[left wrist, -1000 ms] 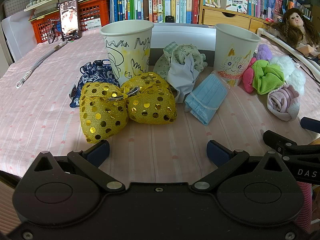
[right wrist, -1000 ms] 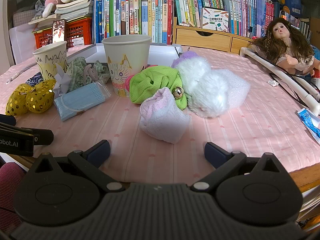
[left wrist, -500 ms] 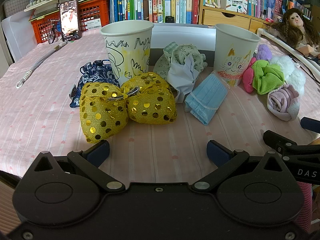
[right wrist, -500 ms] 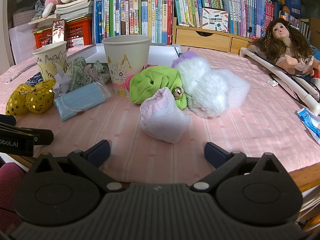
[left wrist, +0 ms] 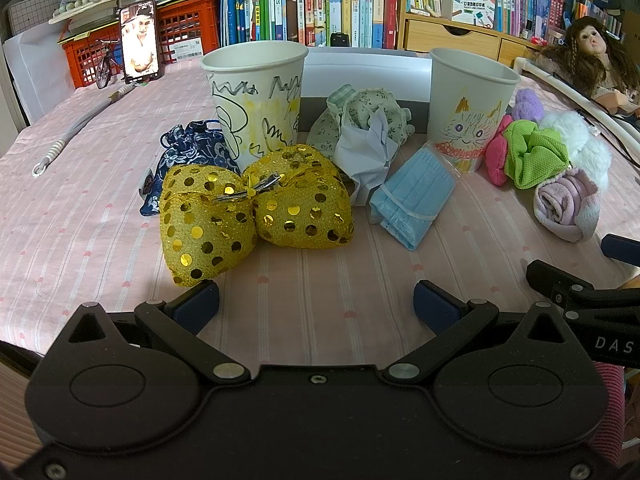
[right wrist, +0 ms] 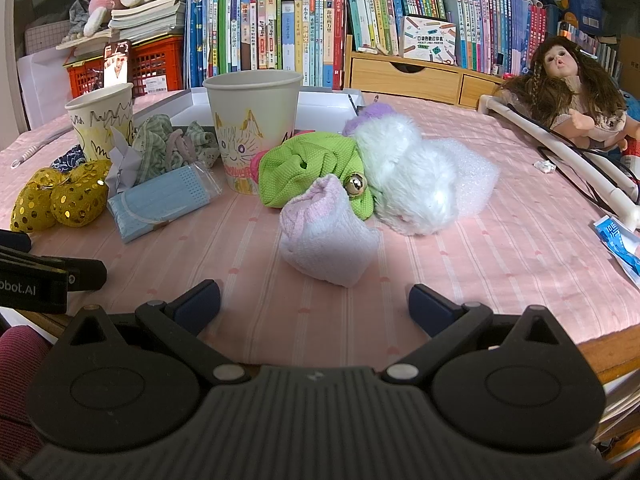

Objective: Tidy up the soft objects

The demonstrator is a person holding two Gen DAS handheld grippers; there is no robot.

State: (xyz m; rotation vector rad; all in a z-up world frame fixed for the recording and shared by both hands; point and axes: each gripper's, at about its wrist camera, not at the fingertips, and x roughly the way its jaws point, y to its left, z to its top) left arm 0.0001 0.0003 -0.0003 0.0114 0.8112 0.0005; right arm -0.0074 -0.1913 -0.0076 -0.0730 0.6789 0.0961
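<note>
A gold sequin bow lies just beyond my open, empty left gripper. Behind the bow stand a scribbled paper cup and a cat-drawing cup, with a blue pouch, green cloth and a blue mask pack around them. My right gripper is open and empty, just short of a rolled pink sock. Behind the sock lie a green scrunchie and white fluffy items. The cat cup stands left of them.
The pink striped tablecloth covers the table. A white tray sits behind the cups. A doll and white tube lie at the right. Bookshelves and a red crate line the back. The table's front edge is near.
</note>
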